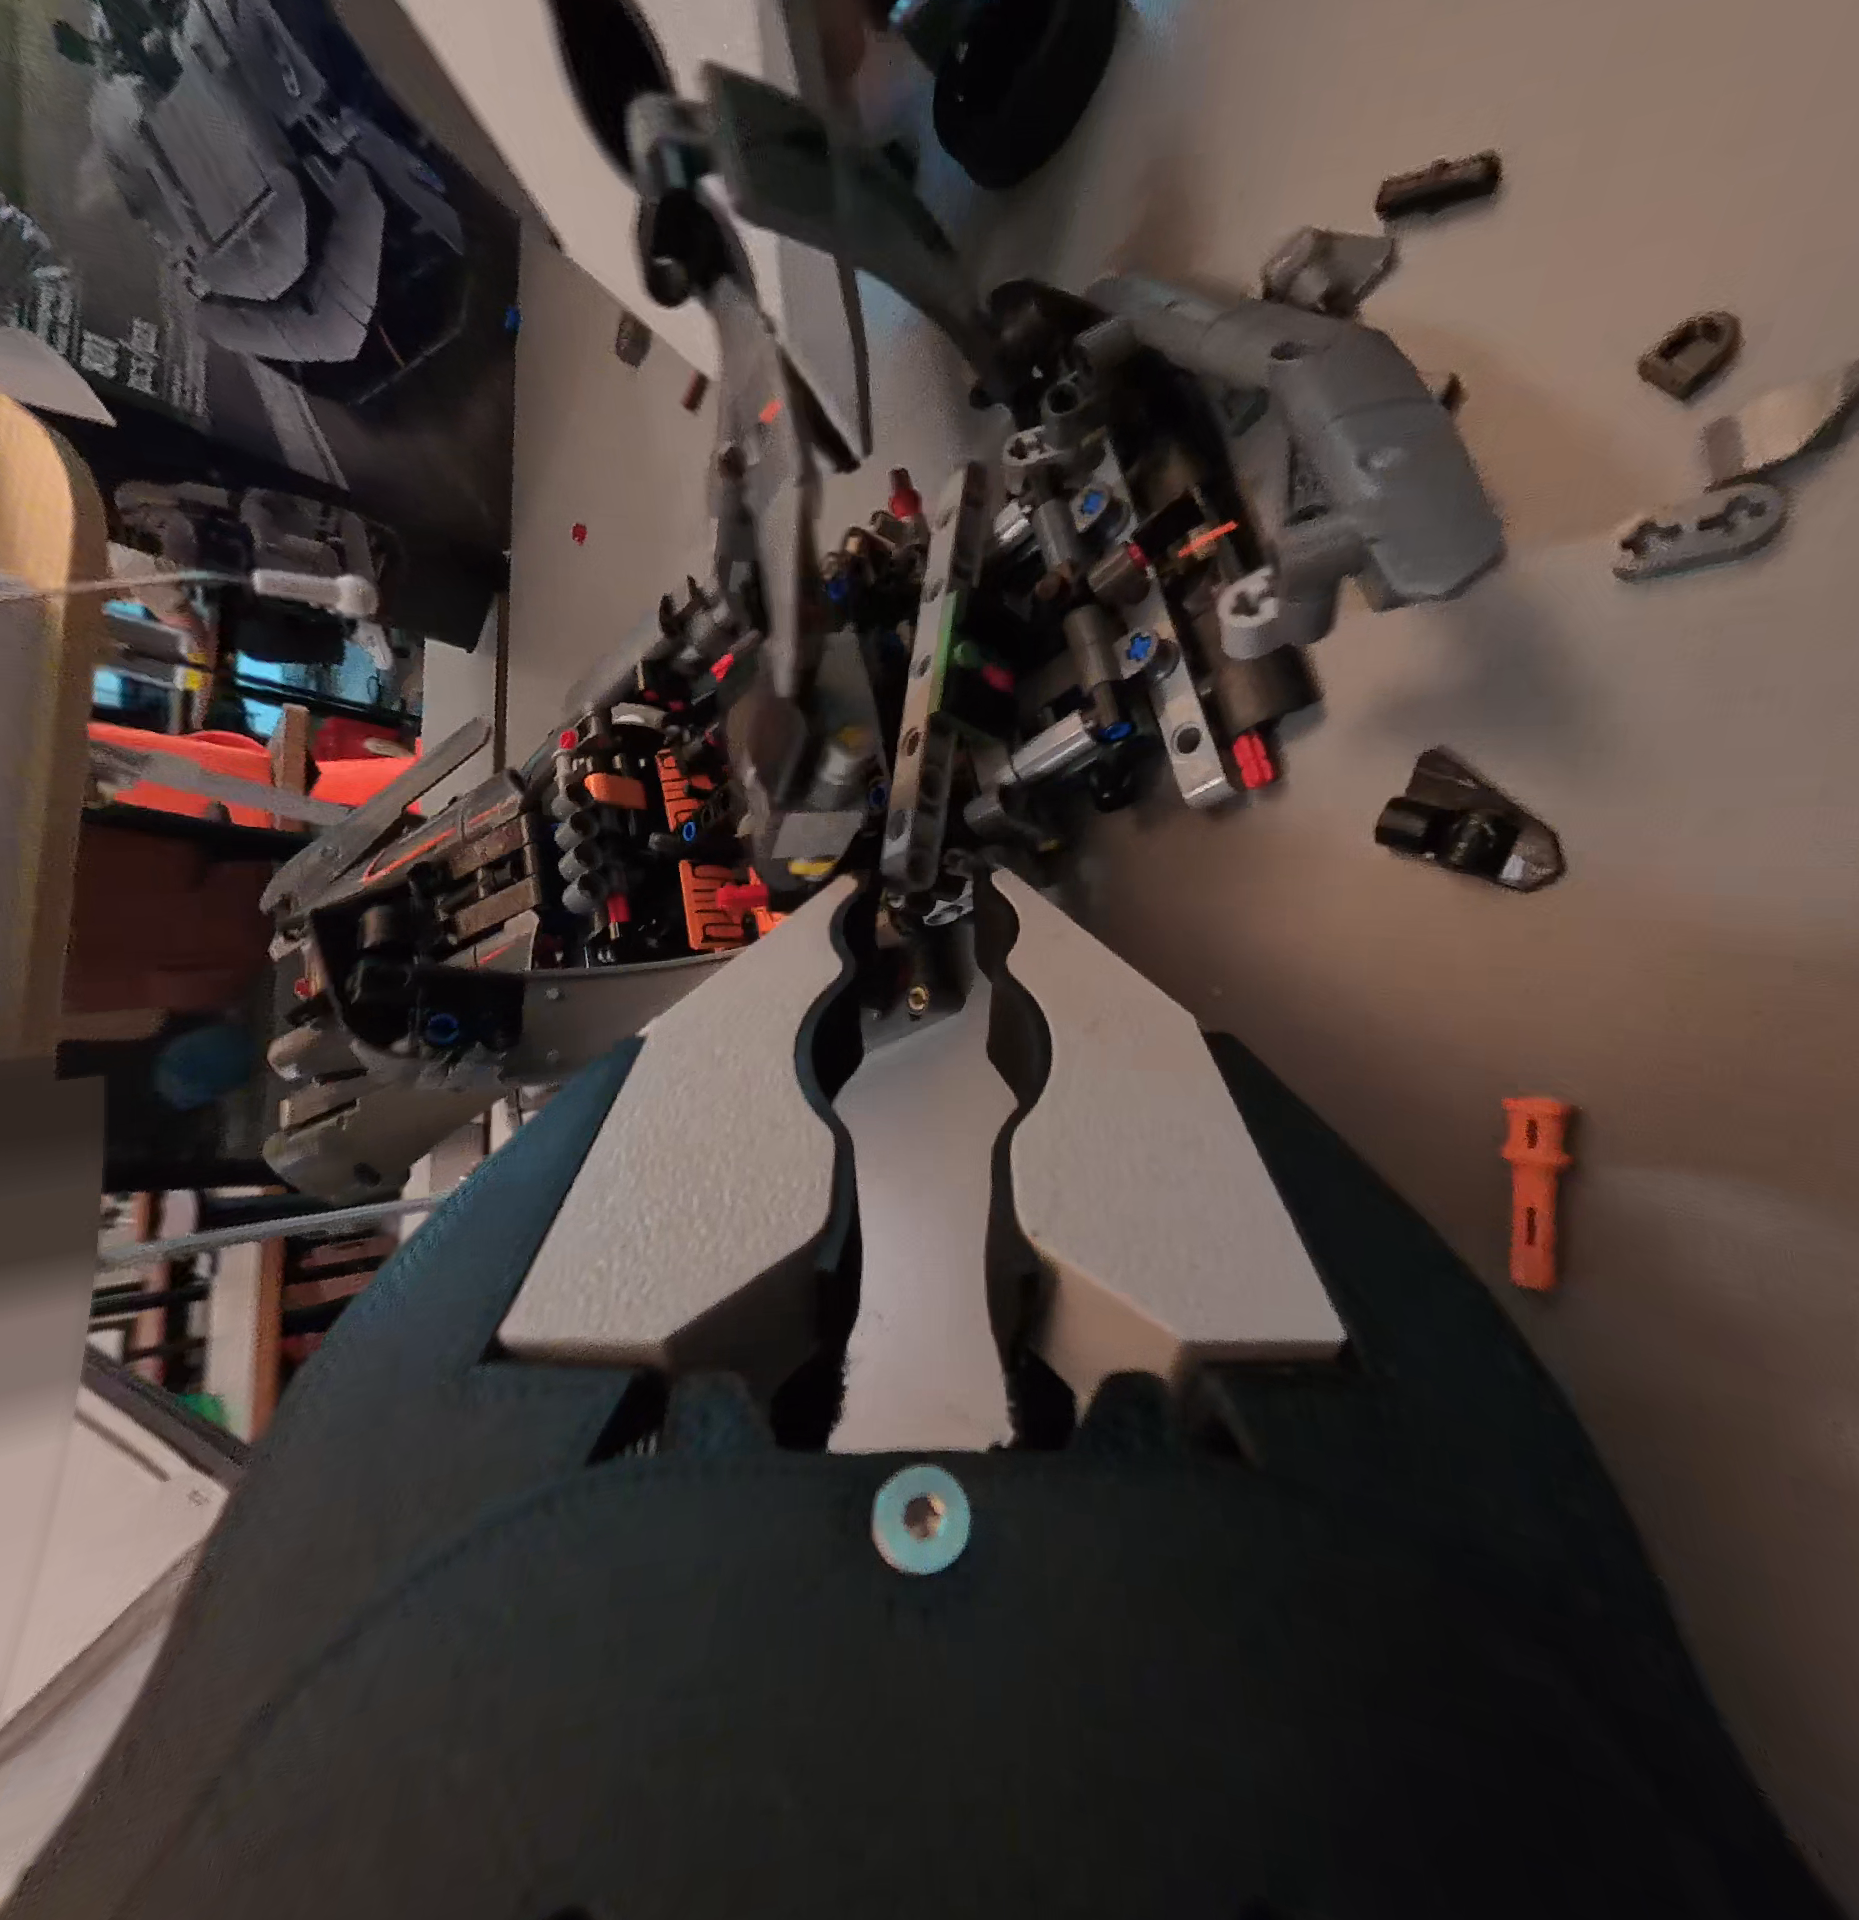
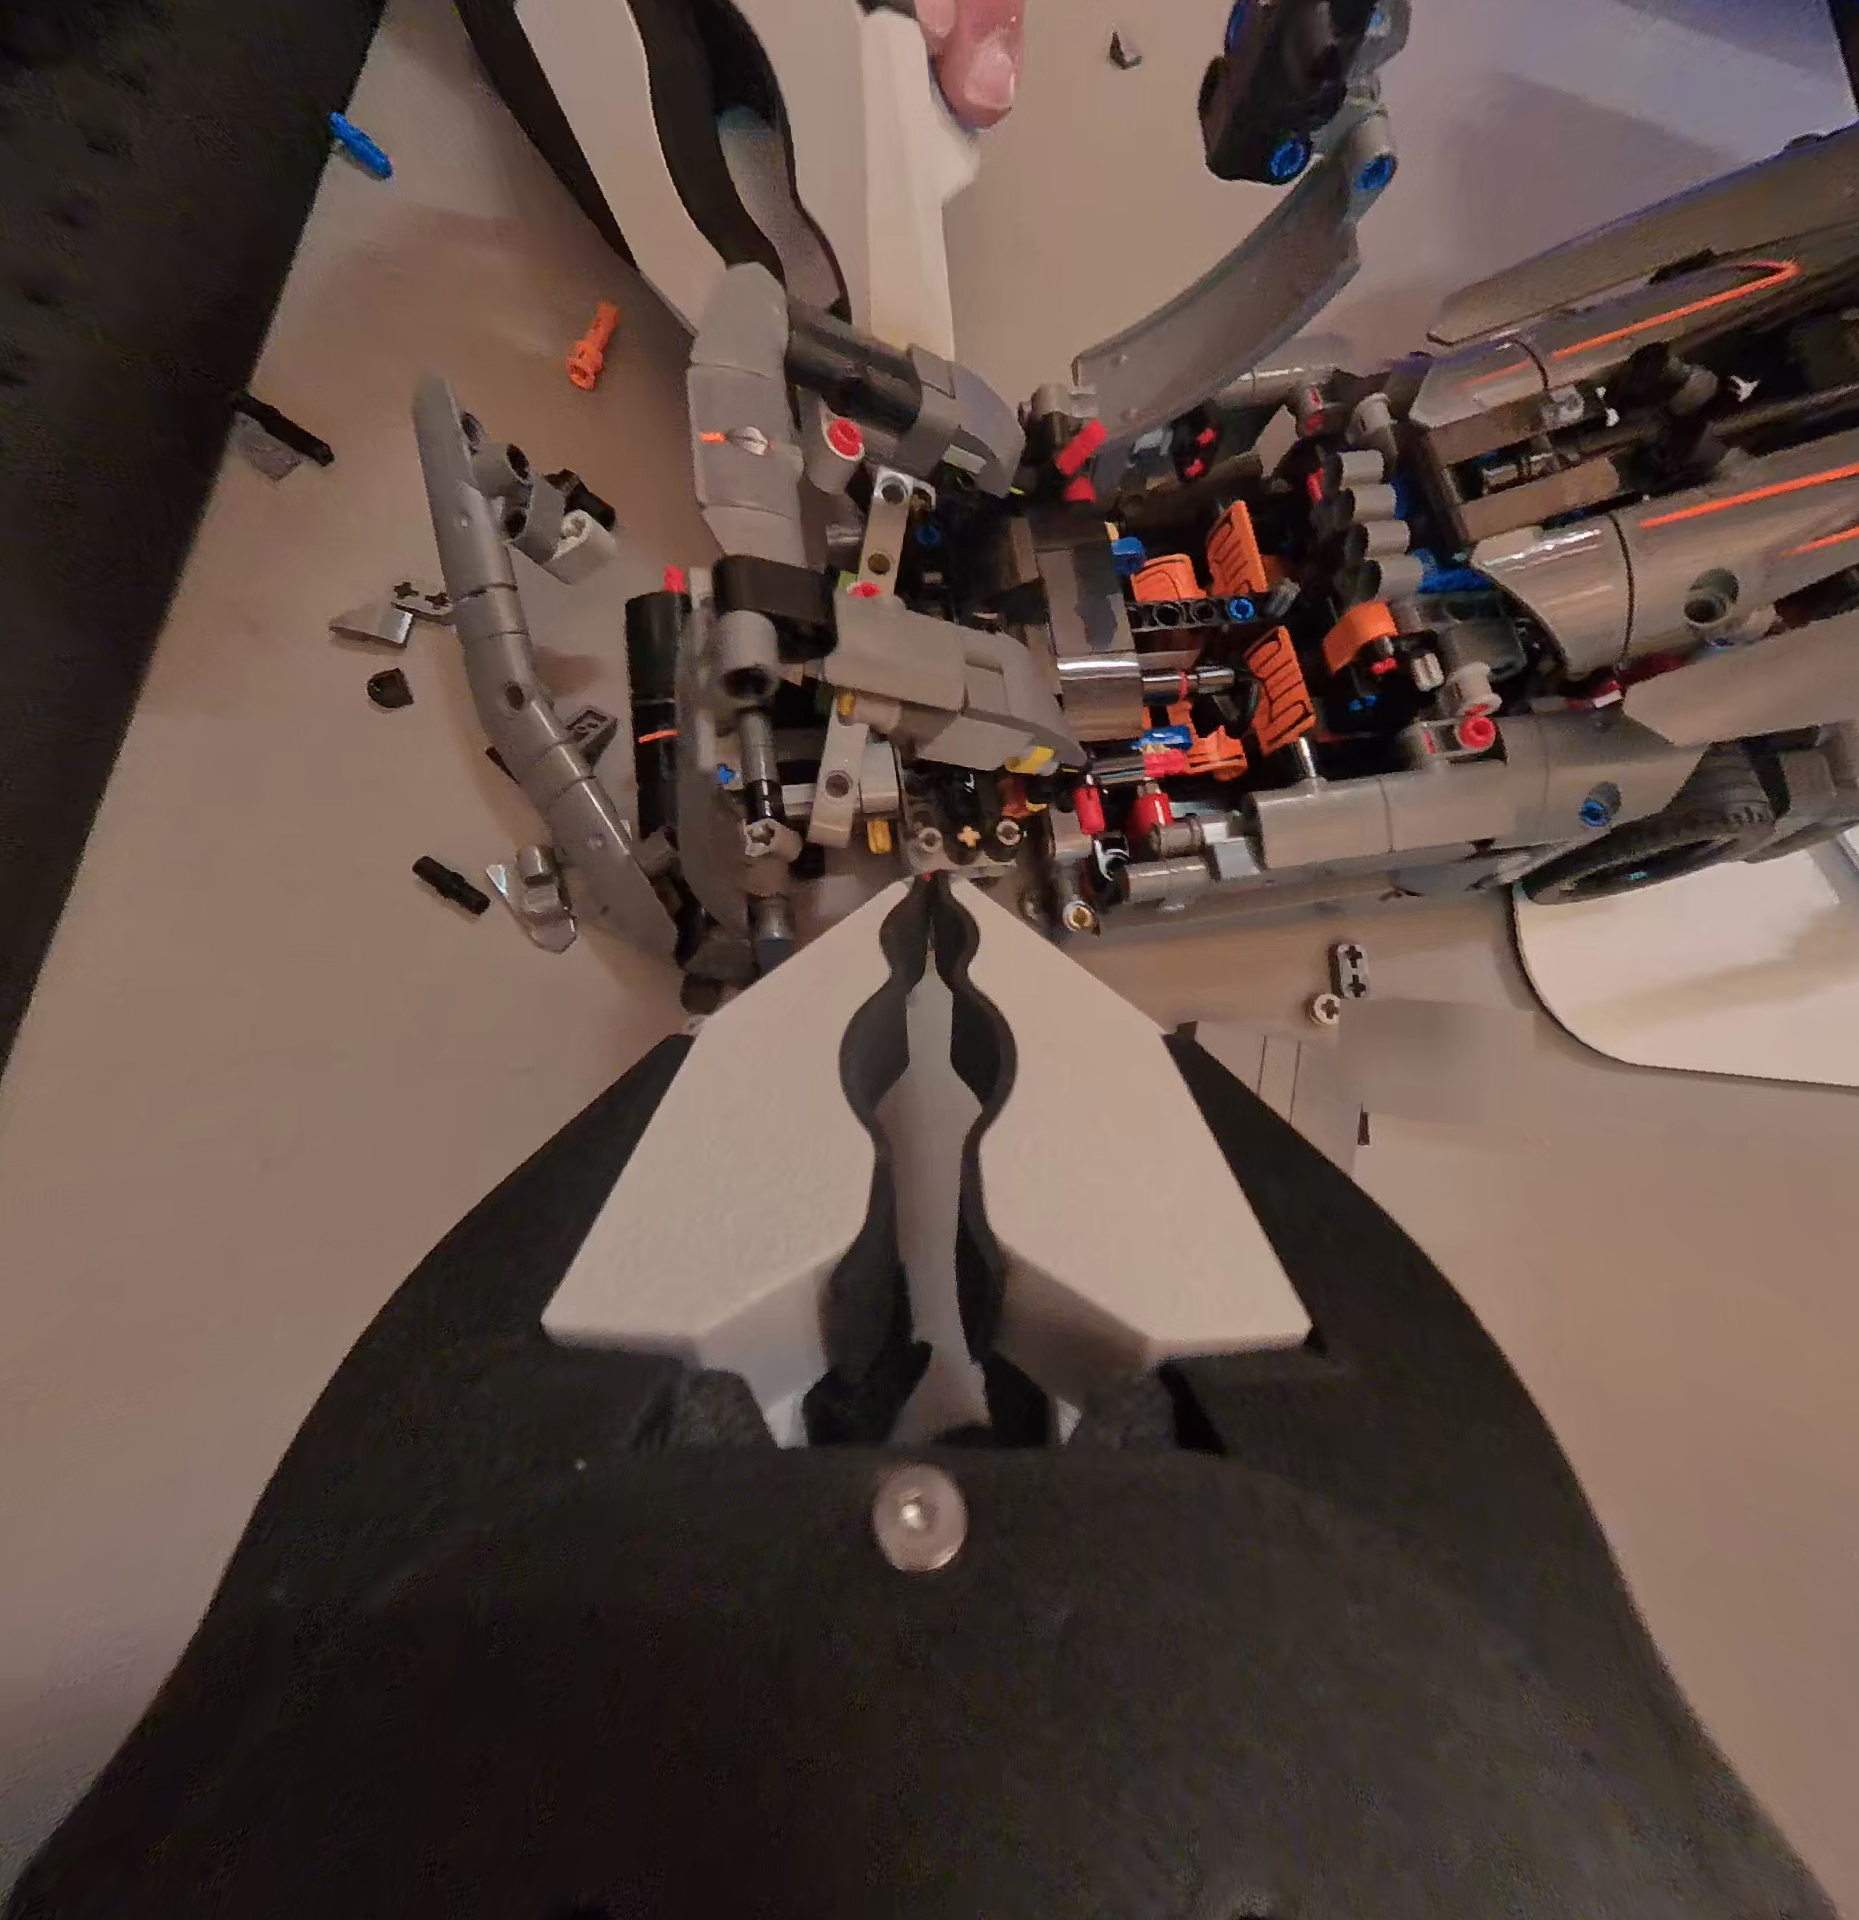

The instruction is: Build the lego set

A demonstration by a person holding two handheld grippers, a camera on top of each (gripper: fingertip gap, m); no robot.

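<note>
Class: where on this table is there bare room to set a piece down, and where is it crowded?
Bare table lies left of the right gripper, below the black pin. More lies beyond the orange pin. Crowded: loose grey pieces beside the Lego car model.

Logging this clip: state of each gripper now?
Left gripper: partly open, fingers around the lego model's grey edge.
Right gripper: shut, tips at the model; contents cannot be told.

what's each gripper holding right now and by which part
The left gripper grips the partly built grey, black and orange lego vehicle by the end of a grey holed beam. The right gripper looks nearly shut at the model's edge; a hold cannot be told.
</note>
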